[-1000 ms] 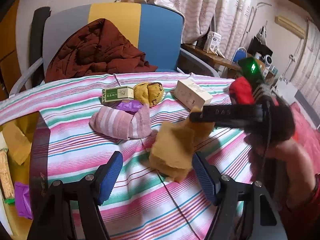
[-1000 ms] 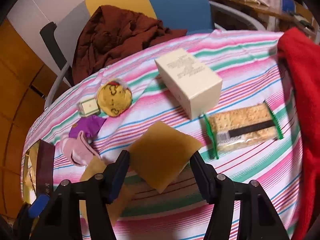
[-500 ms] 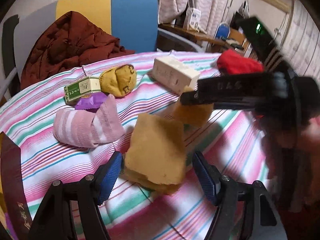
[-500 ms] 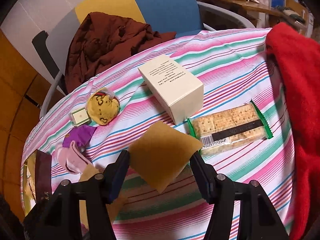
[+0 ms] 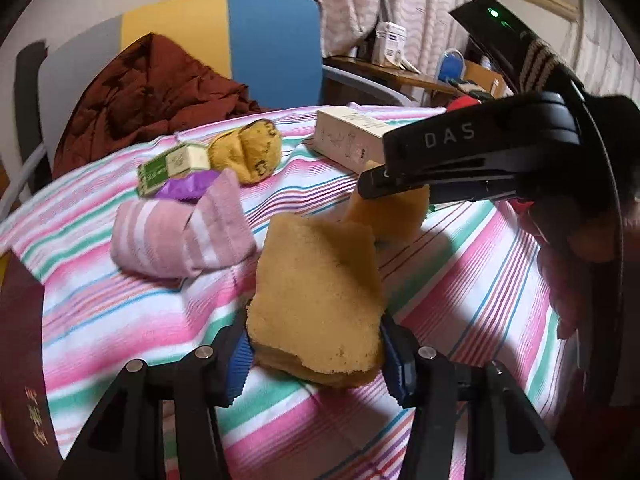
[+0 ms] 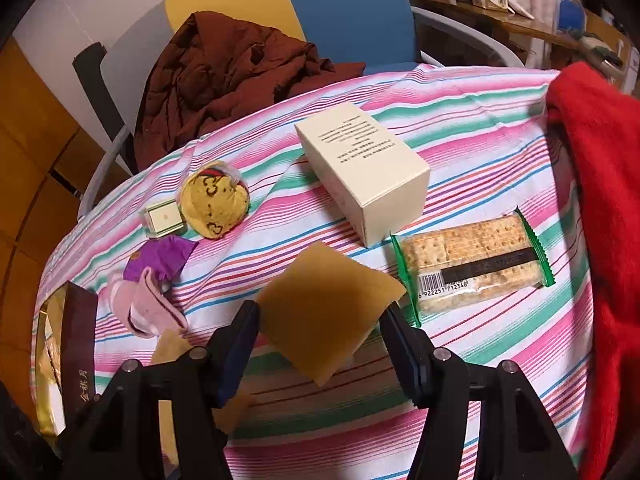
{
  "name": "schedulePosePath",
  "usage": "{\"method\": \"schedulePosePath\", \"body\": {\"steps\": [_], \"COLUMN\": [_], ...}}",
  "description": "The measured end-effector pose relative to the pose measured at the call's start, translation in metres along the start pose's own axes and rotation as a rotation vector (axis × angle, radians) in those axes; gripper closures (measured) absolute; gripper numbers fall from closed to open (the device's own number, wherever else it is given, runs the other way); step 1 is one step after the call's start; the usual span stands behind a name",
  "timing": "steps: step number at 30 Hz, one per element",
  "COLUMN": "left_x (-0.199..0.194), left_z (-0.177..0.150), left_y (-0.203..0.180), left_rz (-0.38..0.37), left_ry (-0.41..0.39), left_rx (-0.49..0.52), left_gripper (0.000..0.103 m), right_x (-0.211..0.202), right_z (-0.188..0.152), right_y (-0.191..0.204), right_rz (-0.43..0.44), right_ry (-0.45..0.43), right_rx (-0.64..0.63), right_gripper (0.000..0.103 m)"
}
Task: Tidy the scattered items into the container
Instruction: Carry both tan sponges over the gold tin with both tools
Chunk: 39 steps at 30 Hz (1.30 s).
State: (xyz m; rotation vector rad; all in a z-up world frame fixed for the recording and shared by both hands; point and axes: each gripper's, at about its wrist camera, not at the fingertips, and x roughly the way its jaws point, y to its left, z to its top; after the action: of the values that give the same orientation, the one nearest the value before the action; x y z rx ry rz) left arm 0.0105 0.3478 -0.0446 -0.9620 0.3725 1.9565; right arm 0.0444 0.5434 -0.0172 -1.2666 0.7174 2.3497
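Note:
A mustard-yellow cloth (image 5: pixel 320 300) stretches between both grippers above the striped table. My left gripper (image 5: pixel 316 356) is shut on its near end. My right gripper (image 6: pixel 320 344) is shut on the other end (image 6: pixel 328 312); it shows from the side in the left wrist view (image 5: pixel 472 160). On the table lie a pink striped sock (image 5: pixel 180 236), a purple wrapper (image 5: pixel 186 190), a green-and-white small box (image 5: pixel 172 166), a yellow pouch (image 5: pixel 248 152), a cream box (image 6: pixel 364 168) and a cracker pack (image 6: pixel 476 260). A dark red box edge (image 6: pixel 78 344) with a gold interior sits at the left.
A chair with a brown jacket (image 6: pixel 224 76) stands behind the table. A red garment (image 6: pixel 600 200) drapes over the table's right side. The striped tablecloth (image 5: pixel 460 280) covers the whole table. A cluttered desk (image 5: pixel 400 76) is at the back right.
My left gripper has closed from open onto the near end of the yellow cloth and moved closer to it. My right gripper keeps holding the other end.

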Motion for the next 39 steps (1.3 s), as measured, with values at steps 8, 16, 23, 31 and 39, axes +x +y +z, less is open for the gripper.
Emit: {"method": "schedulePosePath", "body": {"steps": [8,16,23,31,39], "left_x": [-0.019,-0.054,-0.084,-0.114,-0.138], "left_z": [-0.011,-0.021,-0.024,-0.029,-0.044], "left_y": [0.01,0.012,0.026,0.043,0.072], "left_rz": [0.013,0.017,0.017,0.06,0.091], "left_ry": [-0.026,-0.092,-0.151,-0.207,-0.234], "left_rx": [-0.081,-0.1,-0.157,-0.177,-0.256], "left_gripper": [0.049,0.049,0.049,0.049,0.049], "right_x": [-0.003,-0.011,-0.016,-0.018,-0.022], "right_z": [-0.002,-0.005,-0.007,-0.007,-0.01], "right_y": [0.016,0.031,0.044,0.048,0.05], "right_rz": [-0.047,-0.088,-0.129,-0.136,-0.135], "right_ry": [-0.034,-0.084,-0.128,-0.141,-0.154], "right_rx": [-0.091,-0.179,-0.253,-0.284,-0.279], "right_gripper": [0.04,0.04,0.04,0.04,0.04]}}
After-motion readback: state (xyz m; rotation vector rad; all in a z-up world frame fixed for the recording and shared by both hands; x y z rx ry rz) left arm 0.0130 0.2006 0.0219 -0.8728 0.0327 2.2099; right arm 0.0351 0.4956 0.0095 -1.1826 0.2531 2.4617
